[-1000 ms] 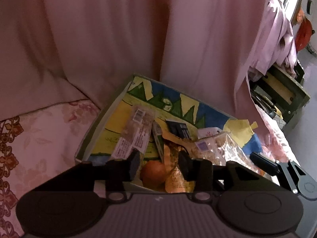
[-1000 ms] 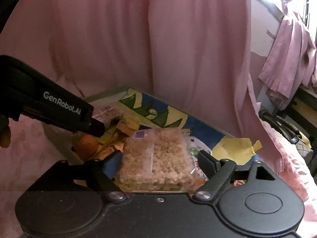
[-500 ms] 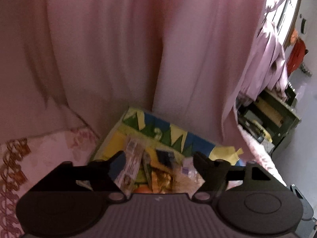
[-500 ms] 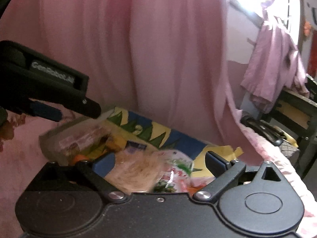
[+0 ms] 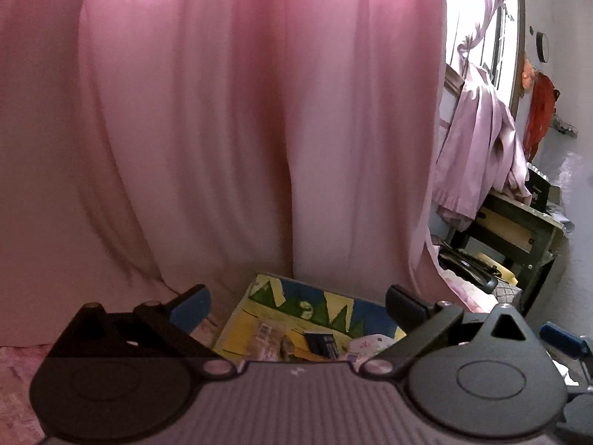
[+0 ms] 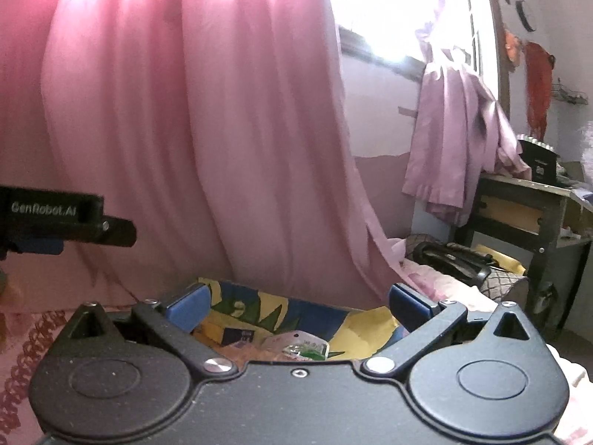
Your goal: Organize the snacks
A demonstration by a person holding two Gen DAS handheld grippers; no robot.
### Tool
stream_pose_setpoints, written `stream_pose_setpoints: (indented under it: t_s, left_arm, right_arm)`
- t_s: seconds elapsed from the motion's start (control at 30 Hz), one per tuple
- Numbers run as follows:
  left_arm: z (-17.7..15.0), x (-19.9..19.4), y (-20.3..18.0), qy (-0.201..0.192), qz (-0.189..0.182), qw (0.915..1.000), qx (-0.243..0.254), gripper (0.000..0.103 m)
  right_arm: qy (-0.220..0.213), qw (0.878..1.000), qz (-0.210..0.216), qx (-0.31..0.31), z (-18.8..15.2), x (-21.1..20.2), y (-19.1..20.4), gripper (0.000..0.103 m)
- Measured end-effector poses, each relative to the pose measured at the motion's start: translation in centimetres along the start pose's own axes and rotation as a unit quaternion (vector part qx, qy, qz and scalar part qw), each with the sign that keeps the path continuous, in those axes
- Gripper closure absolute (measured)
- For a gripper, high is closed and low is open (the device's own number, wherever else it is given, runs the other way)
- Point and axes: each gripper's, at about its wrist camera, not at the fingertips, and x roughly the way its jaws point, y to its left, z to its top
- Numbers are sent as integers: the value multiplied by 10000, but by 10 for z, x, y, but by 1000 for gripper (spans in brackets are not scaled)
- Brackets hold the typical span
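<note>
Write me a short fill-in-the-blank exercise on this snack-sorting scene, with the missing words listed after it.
1. Both the left gripper and the right gripper have their jaws ____.
2. The snack packets lie in a painted box that stands in front of a ____ curtain.
3. The pads on the right gripper's fingers are coloured ____.
4. A lilac cloth hangs beside the ____, where daylight comes in.

Missing words: open; pink; blue; window
</note>
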Motion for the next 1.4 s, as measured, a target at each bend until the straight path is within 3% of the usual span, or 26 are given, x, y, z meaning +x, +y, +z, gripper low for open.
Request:
stream_pose_setpoints:
  t_s: [0.43,1.4]
  left_arm:
    - [-22,-43,2,167,377,9987,302,0]
    - [-59,-116,-22,-82,719,9958,555,0]
  right_arm:
    - [-85,9996,-29,259,2,-42,-14,1]
    - [111,9990,32,433,-20,-123,-27,1]
